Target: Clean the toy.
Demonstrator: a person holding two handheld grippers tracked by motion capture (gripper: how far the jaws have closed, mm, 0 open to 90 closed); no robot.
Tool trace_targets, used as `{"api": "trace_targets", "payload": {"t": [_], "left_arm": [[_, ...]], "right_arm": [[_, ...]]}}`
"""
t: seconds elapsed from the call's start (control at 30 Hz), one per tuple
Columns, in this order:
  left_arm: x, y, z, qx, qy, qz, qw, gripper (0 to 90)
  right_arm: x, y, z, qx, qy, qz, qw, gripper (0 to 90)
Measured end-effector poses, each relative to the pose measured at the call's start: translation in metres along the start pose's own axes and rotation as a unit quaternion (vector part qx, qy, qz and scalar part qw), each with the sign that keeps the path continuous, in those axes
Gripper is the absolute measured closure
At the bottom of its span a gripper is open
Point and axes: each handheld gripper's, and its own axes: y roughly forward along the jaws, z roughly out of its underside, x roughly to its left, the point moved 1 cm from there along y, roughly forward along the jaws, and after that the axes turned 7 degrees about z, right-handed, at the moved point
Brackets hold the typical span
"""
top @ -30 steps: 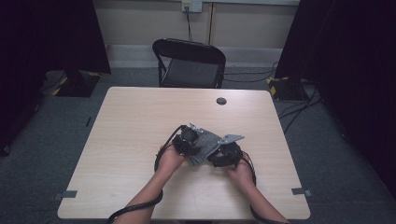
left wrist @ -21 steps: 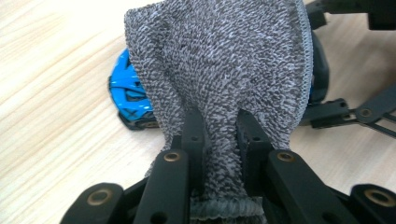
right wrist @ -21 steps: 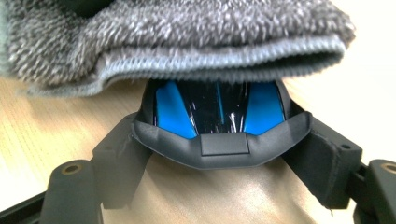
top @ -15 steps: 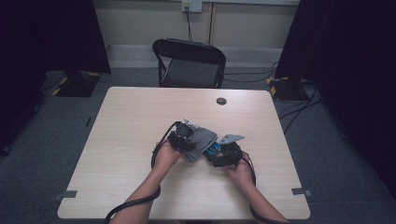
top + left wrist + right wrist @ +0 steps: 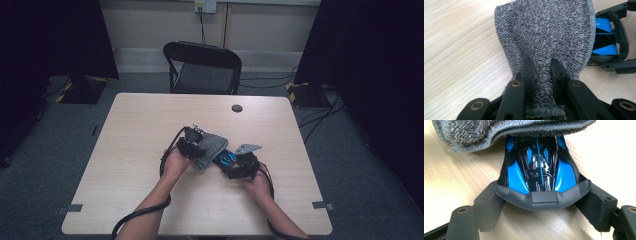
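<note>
Cloth (image 5: pixel 544 35) sits bunched in your left tongs (image 5: pixel 192 142), pinched tight, draping over the far end of the blue toy car (image 5: pixel 537 170). Your right tongs (image 5: pixel 235 165) clamp the car's near end near the bench (image 5: pixel 150 125) middle, its length running straight toward the cloth.

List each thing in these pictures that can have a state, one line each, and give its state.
Grey cloth: bunched, pinched in the left claw, draped over one end of the toy car.
Blue and black toy car: on the table, clamped at its sides by the right claw.
Table: bare wood around the work.
Chair: unoccupied, behind the table.
</note>
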Motion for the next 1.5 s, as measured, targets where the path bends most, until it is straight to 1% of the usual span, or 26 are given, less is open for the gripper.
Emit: {"api": "trace_targets", "payload": {"t": [0.17, 0.6, 0.67, 0.9, 1.0, 1.1, 1.17, 1.27, 1.37, 1.5], "left_arm": [[0.007, 0.0, 0.001, 0.001, -0.01, -0.008, 0.9999, 76.7], [0.022, 0.0, 0.004, 0.004, -0.031, -0.014, 0.9994, 76.7], [0.024, -0.001, 0.004, 0.004, -0.031, -0.017, 0.9994, 76.7], [0.035, -0.002, 0.009, 0.007, -0.045, -0.024, 0.9987, 76.7], [0.042, -0.003, 0.014, 0.012, -0.058, -0.029, 0.9978, 76.8], [0.048, -0.005, 0.019, 0.012, -0.066, -0.035, 0.9972, 76.7], [0.052, -0.007, 0.022, 0.016, -0.067, -0.043, 0.9967, 76.7], [0.057, -0.01, 0.029, 0.014, -0.074, -0.047, 0.996, 76.7], [0.061, -0.013, 0.036, 0.013, -0.078, -0.047, 0.9957, 76.7], [0.065, -0.019, 0.049, 0.011, -0.083, -0.048, 0.9953, 76.7]], "right_arm": [[0.0, 0.0, 0.0, 0.0, -0.001, -0.001, 1.0, 24.7], [0.0, 0.0, 0.0, 0.0, 0.0, 0.0, 1.0, 24.7], [0.0, 0.0, 0.0, 0.0, 0.0, 0.0, 1.0, 24.6], [0.0, 0.0, 0.0, 0.0, 0.0, 0.0, 1.0, 24.6], [0.0, 0.0, 0.0, 0.0, 0.0, 0.0, 1.0, 24.6], [0.0, 0.0, 0.0, 0.0, 0.0, 0.0, 1.0, 24.6], [0.0, 0.0, 0.0, 0.0, -0.001, -0.001, 1.0, 24.6], [0.0, 0.0, 0.0, 0.0, -0.001, 0.0, 1.0, 24.6], [0.0, 0.0, 0.0, 0.0, -0.001, -0.001, 1.0, 24.6], [0.0, 0.0, 0.0, 0.0, 0.0, 0.0, 1.0, 24.5]]}}
